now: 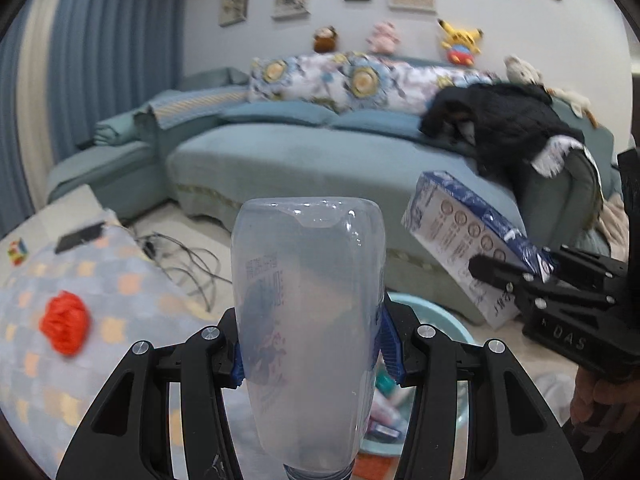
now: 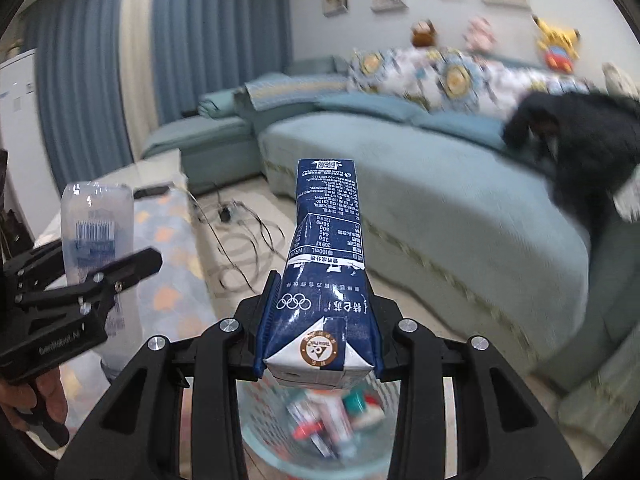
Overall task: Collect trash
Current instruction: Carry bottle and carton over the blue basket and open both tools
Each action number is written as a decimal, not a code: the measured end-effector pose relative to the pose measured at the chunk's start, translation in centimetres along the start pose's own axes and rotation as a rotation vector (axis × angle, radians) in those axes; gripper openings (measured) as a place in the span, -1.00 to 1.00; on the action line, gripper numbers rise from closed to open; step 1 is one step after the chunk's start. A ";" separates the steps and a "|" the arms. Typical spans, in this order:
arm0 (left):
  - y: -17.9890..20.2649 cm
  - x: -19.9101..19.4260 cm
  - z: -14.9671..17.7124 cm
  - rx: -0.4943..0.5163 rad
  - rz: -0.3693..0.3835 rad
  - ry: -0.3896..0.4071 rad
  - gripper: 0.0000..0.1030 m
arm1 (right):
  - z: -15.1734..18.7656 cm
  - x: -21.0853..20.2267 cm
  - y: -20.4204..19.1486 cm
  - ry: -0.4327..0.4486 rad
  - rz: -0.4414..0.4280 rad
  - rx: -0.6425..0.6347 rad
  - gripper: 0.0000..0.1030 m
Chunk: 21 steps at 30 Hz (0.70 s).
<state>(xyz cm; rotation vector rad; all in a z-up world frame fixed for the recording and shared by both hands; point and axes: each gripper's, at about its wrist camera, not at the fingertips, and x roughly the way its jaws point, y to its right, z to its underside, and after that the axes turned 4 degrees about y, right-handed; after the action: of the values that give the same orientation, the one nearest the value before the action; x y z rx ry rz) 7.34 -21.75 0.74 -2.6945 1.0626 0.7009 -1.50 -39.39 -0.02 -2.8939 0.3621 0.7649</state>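
My left gripper (image 1: 308,354) is shut on a clear empty plastic bottle (image 1: 308,320), base pointing away, neck toward the camera. My right gripper (image 2: 320,320) is shut on a blue and white milk carton (image 2: 324,264). The carton (image 1: 464,236) and right gripper (image 1: 516,276) show at the right of the left wrist view. In the right wrist view the bottle (image 2: 98,216) and left gripper (image 2: 92,268) show at the left. A pale blue bin (image 2: 360,440) with wrappers and packets inside sits below both grippers, also seen as the bin (image 1: 432,320) behind the bottle.
A teal sofa (image 1: 304,152) with a dark garment (image 1: 504,128) runs behind. A low table with a patterned cloth (image 1: 100,280) carries a red crumpled item (image 1: 64,324) and a phone (image 1: 78,236). Cables (image 2: 244,236) lie on the floor.
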 end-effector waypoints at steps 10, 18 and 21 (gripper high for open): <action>2.5 4.3 3.3 0.082 0.096 -0.141 0.42 | 4.5 1.9 2.7 -0.199 -0.027 -0.054 0.23; 1.1 -1.7 2.2 0.037 0.112 -0.044 0.69 | 5.0 -1.8 2.5 -0.129 -0.004 0.040 0.29; 0.5 -2.4 1.2 0.017 0.100 -0.020 0.70 | 4.4 -2.1 1.0 -0.107 -0.002 0.004 0.29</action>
<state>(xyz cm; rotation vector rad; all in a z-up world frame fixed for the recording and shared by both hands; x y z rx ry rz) 5.06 -20.28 0.82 -2.6301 1.1994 0.7295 -5.61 -39.18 -2.84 -2.8350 0.3476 0.9128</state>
